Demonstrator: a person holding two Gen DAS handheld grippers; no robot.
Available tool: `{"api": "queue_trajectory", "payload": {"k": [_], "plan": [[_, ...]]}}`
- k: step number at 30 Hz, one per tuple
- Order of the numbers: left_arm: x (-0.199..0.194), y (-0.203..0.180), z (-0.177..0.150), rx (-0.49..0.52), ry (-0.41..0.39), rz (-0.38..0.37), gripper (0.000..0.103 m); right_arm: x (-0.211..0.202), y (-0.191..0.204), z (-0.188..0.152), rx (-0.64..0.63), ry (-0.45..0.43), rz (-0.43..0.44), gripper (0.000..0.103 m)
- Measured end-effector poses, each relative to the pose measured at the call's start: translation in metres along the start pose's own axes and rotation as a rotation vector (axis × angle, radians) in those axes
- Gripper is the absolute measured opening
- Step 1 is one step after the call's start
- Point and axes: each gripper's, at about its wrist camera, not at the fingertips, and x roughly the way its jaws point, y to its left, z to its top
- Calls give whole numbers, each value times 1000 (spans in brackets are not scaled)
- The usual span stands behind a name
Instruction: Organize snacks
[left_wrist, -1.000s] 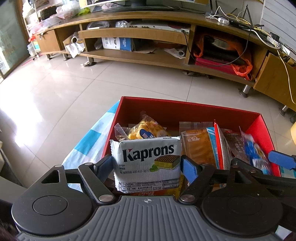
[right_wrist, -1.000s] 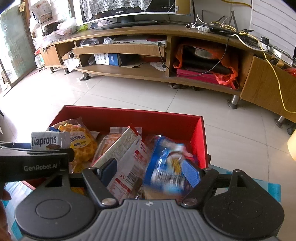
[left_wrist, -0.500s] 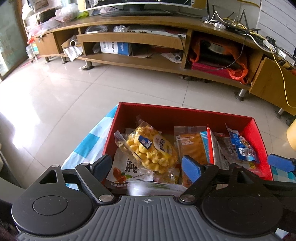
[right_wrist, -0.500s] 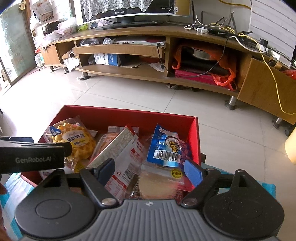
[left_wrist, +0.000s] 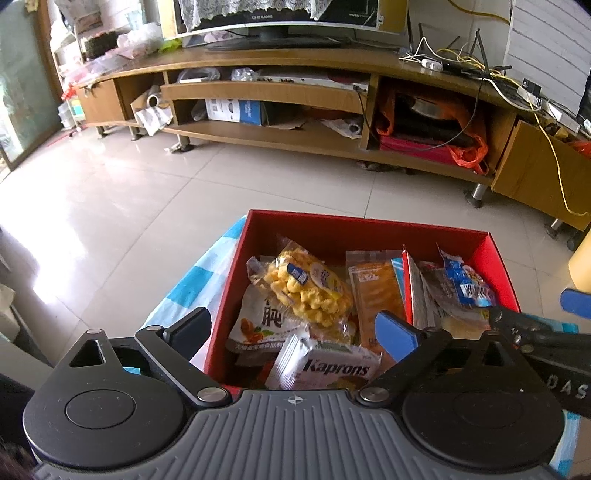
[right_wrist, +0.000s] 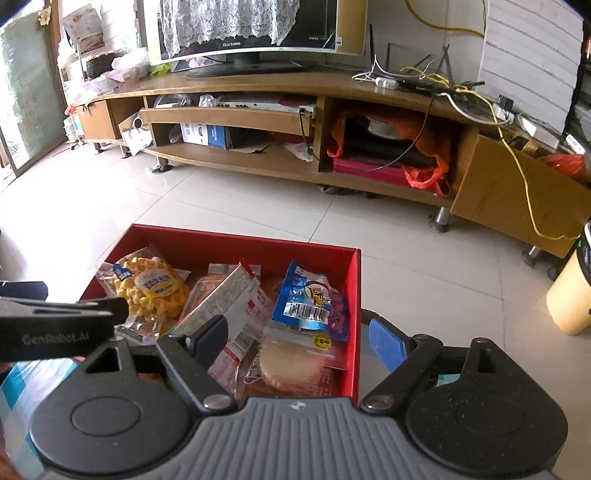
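1. The left hand-held gripper hovered at the near edge of the red box, its jaws spread wide and pinching nothing.
2. The Kaprons wafer pack lay inside the box at its near wall, beside the yellow waffle bag.
3. The right hand-held gripper was likewise spread and empty, straddling the box's right wall.
4. A blue snack packet rested on other packets at the box's right side.
5. The box sat on a blue-and-white checked cloth.
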Motion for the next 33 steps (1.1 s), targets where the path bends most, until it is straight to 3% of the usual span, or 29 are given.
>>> {"api": "queue_trajectory", "payload": {"k": [3,19,33], "plan": [[-4,2,-3,-5,2,-7,99,-6,1,-1,-6,-3,-2,88],[-28,7,-24,6,-7,-28,102,-49,2,-17,-19,-36,-23,89],[-42,6,-40,18,-7,-33,103,-67,1,-40,4,-11,-18,89]]}}
